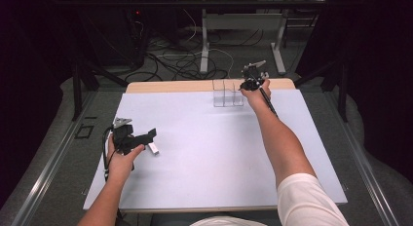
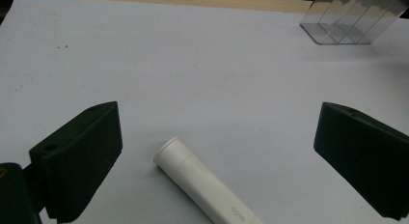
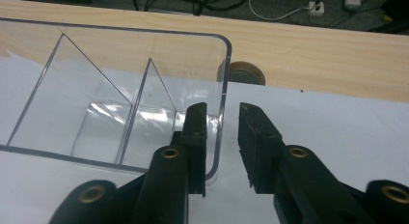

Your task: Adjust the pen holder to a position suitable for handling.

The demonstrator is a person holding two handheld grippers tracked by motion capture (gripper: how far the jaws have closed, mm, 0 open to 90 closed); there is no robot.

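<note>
A clear plastic box (image 1: 227, 93) with dividers stands at the far edge of the white mat (image 1: 204, 153). My right gripper (image 1: 245, 85) is at its right end. In the right gripper view the right gripper (image 3: 223, 110) straddles the clear box's (image 3: 96, 127) right wall, one jaw inside and one outside, with a narrow gap on each side of the wall. A white tube (image 2: 202, 185) lies flat on the mat between the wide-open jaws of my left gripper (image 2: 219, 113). From above, the left gripper (image 1: 143, 138) rests at the mat's left with the white tube (image 1: 154, 148) beside its tips.
A bare strip of wooden tabletop (image 1: 170, 85) runs behind the mat. A small round tan disc (image 3: 247, 73) sits on it just behind the box's corner. Table legs and cables (image 1: 195, 60) lie on the floor beyond. The clear box (image 2: 347, 21) shows far off in the left gripper view.
</note>
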